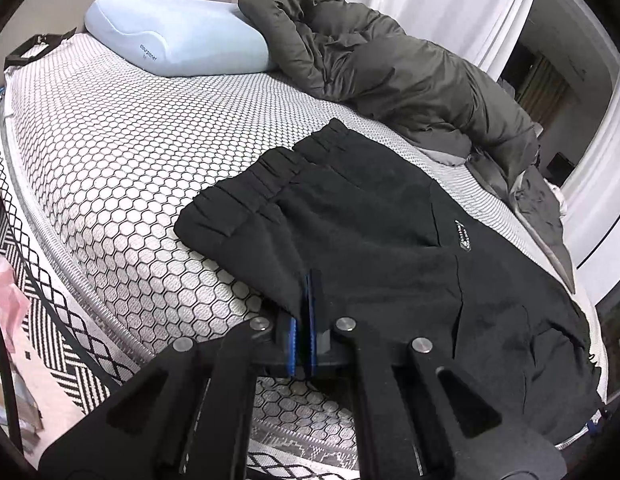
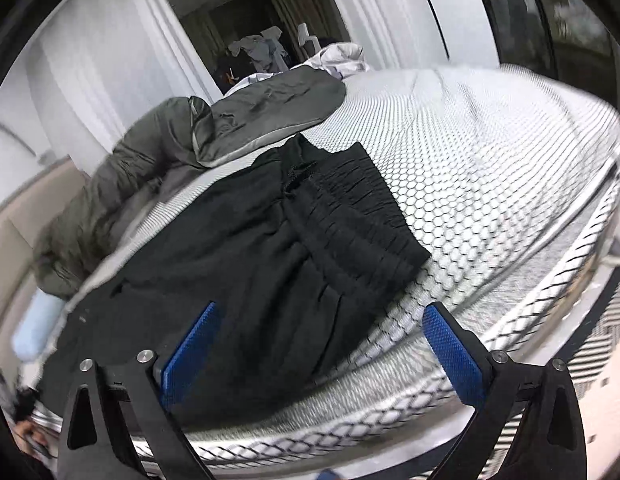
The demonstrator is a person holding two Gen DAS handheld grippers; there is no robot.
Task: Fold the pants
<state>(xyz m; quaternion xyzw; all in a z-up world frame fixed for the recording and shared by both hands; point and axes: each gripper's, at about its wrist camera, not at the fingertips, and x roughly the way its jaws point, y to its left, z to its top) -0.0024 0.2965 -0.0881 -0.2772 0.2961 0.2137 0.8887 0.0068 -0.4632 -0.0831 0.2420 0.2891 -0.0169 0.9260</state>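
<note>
The black pants (image 1: 389,248) lie on the bed (image 1: 110,168), near its front edge, with the gathered waistband toward the middle of the mattress and the rest of the cloth running off to one side. A grey quilt (image 1: 389,64) is bunched along the far side of the bed, and a pale blue pillow (image 1: 178,36) sits at the head. Neither touches the part of the pants being worked.

Left tongs (image 1: 310,280): closed, with the blue pads pressed together on a pinch of cloth at the near edge of the pants. The fabric rises slightly into the pads, so this grip appears secure.

Right tongs (image 2: 321,320): spread wide, with nothing between the pads. They sit low over the near edge of the pants, one pad above the black cloth and the other above the bare mattress cover. The right wrist view is smeared, so whether the pads already brush the cloth cannot be told for certain.

Step in hand: taking hold of the garment at two points before the fold. One point is secured; the second is not yet taken.

Next move: bring the right tongs onto the cloth edge and close on it. Take a single fold of fabric, not the mattress cover beneath. Then lift both points together at equal height so the cloth carries over evenly.
</note>
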